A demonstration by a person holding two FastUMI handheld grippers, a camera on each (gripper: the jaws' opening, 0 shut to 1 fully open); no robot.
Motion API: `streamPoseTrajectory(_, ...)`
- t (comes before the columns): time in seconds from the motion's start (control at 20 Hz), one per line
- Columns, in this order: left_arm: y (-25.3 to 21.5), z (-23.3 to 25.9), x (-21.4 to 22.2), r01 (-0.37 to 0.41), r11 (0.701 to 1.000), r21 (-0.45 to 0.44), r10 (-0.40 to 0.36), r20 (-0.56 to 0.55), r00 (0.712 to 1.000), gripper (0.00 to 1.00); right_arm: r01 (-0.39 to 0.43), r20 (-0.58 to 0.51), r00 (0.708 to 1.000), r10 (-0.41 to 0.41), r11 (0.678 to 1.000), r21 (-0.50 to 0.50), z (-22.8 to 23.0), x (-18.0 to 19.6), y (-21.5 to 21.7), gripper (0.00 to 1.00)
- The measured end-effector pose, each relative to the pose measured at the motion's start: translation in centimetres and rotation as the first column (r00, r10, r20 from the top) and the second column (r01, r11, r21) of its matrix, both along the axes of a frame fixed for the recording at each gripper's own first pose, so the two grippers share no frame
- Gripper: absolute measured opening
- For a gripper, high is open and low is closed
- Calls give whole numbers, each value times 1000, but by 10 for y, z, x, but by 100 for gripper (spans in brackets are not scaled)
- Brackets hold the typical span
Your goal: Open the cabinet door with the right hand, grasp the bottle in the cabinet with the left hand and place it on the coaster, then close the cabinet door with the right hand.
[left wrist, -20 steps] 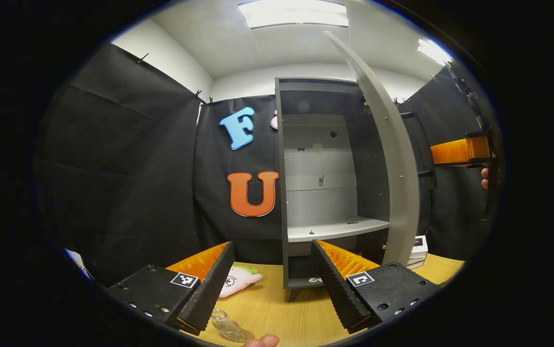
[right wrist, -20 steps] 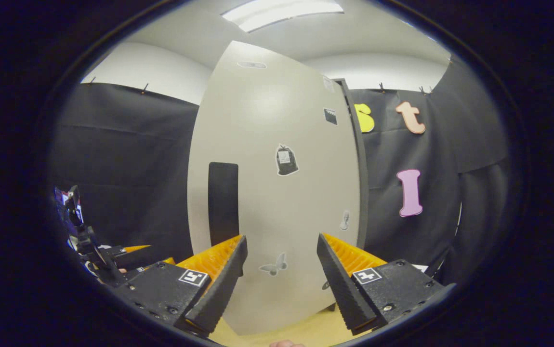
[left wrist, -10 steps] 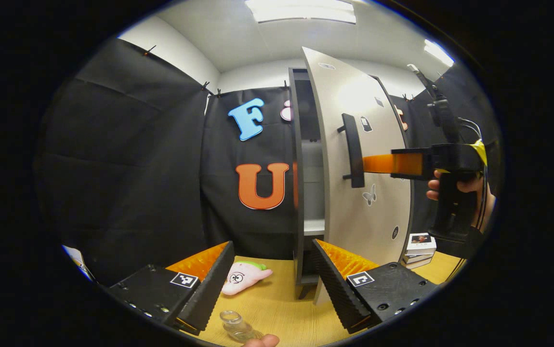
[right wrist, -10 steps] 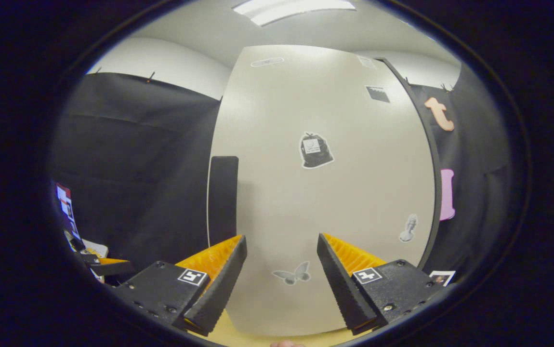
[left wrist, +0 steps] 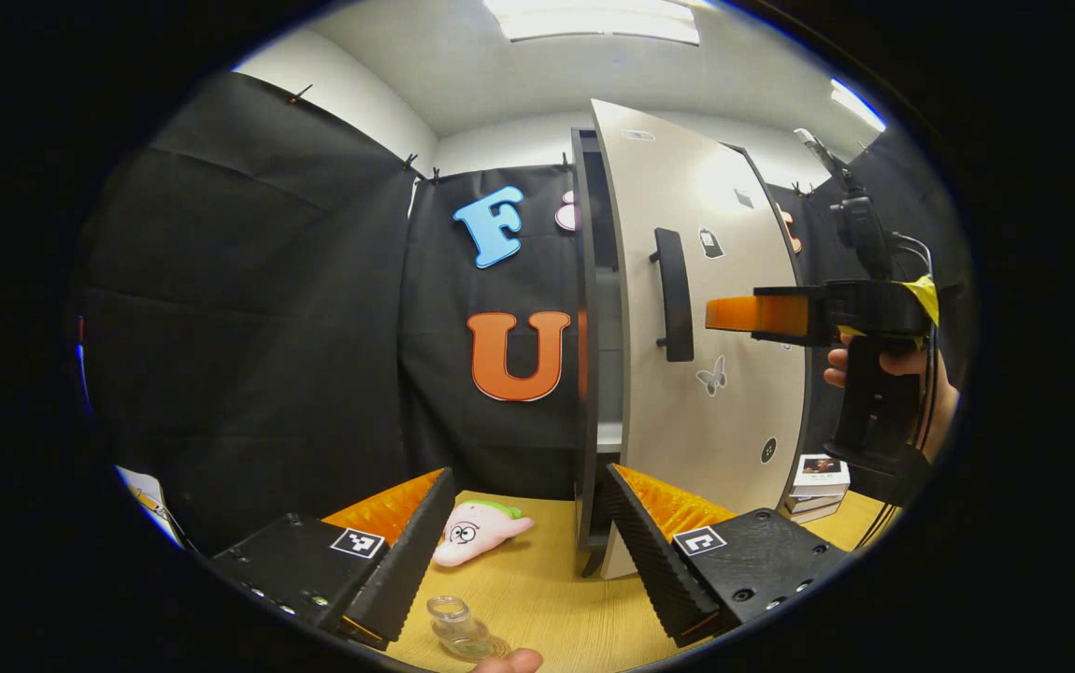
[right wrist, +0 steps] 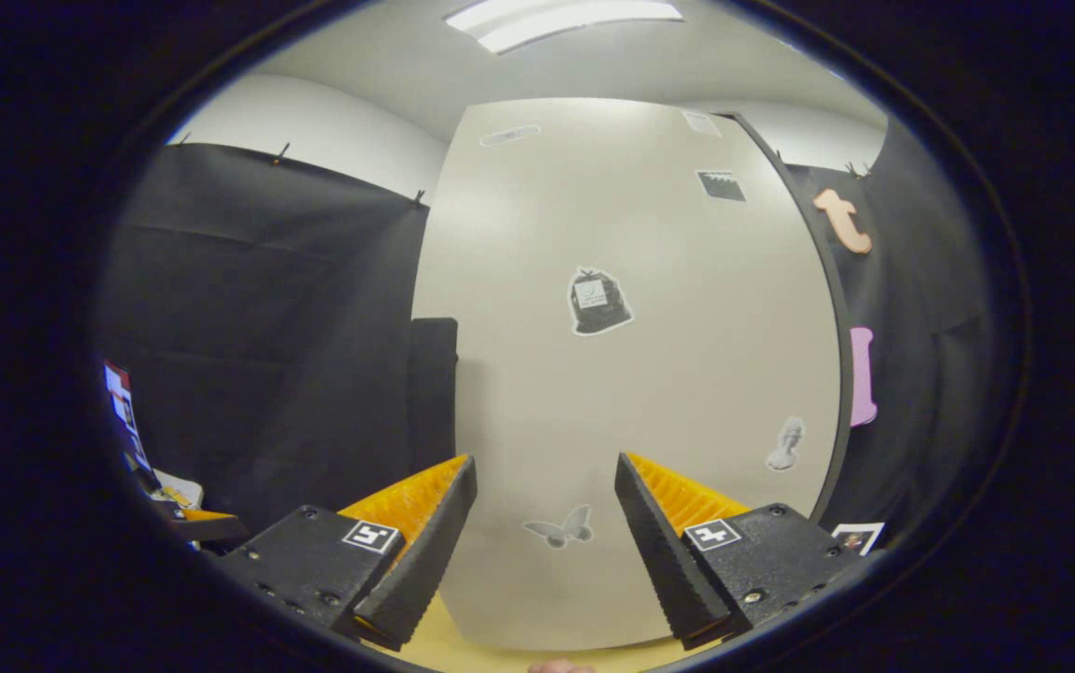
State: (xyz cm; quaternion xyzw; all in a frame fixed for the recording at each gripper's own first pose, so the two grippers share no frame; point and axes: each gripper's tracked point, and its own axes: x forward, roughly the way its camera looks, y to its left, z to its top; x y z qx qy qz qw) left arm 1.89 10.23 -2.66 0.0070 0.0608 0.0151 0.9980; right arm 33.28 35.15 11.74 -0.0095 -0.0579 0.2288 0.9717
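Observation:
The grey cabinet (left wrist: 584, 374) stands on the wooden table (left wrist: 537, 598). Its pale door (left wrist: 724, 411) is almost shut, leaving a narrow gap on the left, and carries a black bar handle (left wrist: 673, 294). A small clear bottle (left wrist: 458, 628) stands upright on the table below my left gripper (left wrist: 530, 481), which is open and holds nothing. What lies under the bottle's base is unclear. My right gripper (right wrist: 545, 467) is open, facing the door (right wrist: 631, 374) just right of the handle (right wrist: 432, 393). A hand holds it (left wrist: 734, 315) level at handle height; whether it touches the door is unclear.
A pink plush toy (left wrist: 477, 542) lies on the table left of the cabinet's foot. A stack of small boxes (left wrist: 818, 481) sits to the cabinet's right. A fingertip (left wrist: 509, 662) shows beside the bottle. Black cloth walls close in on both sides.
The door has swung from wide open to nearly shut, with the right gripper following its face. The left gripper has hardly moved, and the bottle stays on the table.

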Motion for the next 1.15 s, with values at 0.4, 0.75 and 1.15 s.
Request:
streamPoseTrajectory(0.4,-27,13,-20,11,1000,-10,-11,16,1000,96,41,-33,999,-41,999,15,-9,-77,-80,96)
streamPoseTrajectory(0.75,-66,29,-33,51,998,-22,-50,28,998,96,223,-24,975,-223,975,0,-26,-123,-179,96)
streamPoseTrajectory(1.15,-101,32,-38,50,999,-3,-50,58,997,96,412,-6,911,-412,911,25,-61,-166,-258,96)
